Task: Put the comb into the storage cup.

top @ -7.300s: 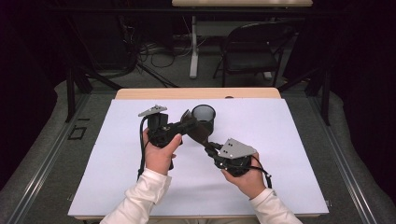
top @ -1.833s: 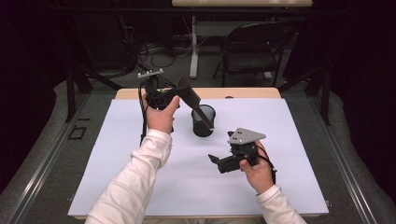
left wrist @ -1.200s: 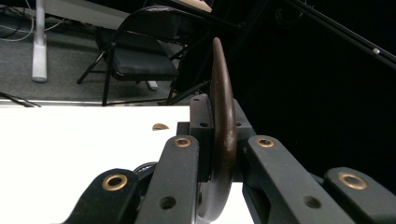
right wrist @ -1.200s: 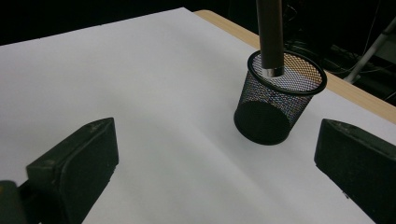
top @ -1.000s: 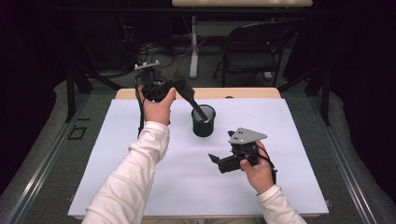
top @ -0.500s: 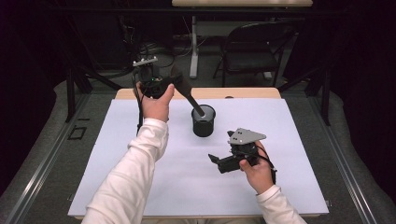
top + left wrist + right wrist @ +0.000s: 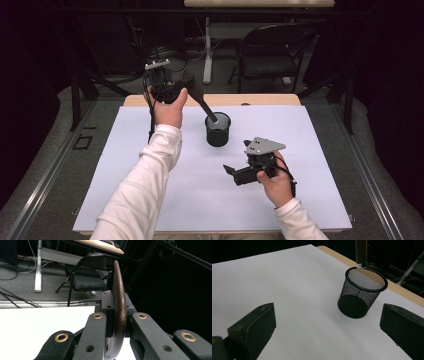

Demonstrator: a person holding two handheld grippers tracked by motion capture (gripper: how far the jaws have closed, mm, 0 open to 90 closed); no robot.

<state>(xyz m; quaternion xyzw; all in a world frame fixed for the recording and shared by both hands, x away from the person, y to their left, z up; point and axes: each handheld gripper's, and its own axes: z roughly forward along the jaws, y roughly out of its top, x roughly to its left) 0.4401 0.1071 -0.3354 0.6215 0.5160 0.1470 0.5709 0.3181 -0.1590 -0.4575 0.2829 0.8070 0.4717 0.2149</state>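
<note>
My left claw [image 7: 187, 90], raised over the far edge of the white-covered surface [image 7: 150, 200], is clamped on the broad end of a dark brown curved tool with a slim handle [image 7: 205, 105]; in the left gripper view its edge [image 7: 118, 302] stands pinched between the two jaws; the handle slants down from that claw, its metal-ringed tip at the rim of the black wire-mesh cup [image 7: 218, 129] upright mid-surface; my right claw [image 7: 229, 170] hovers nearer the front, jaws spread and holding nothing, aimed at the cup [image 7: 361, 293], which stands well apart ahead of it.
</note>
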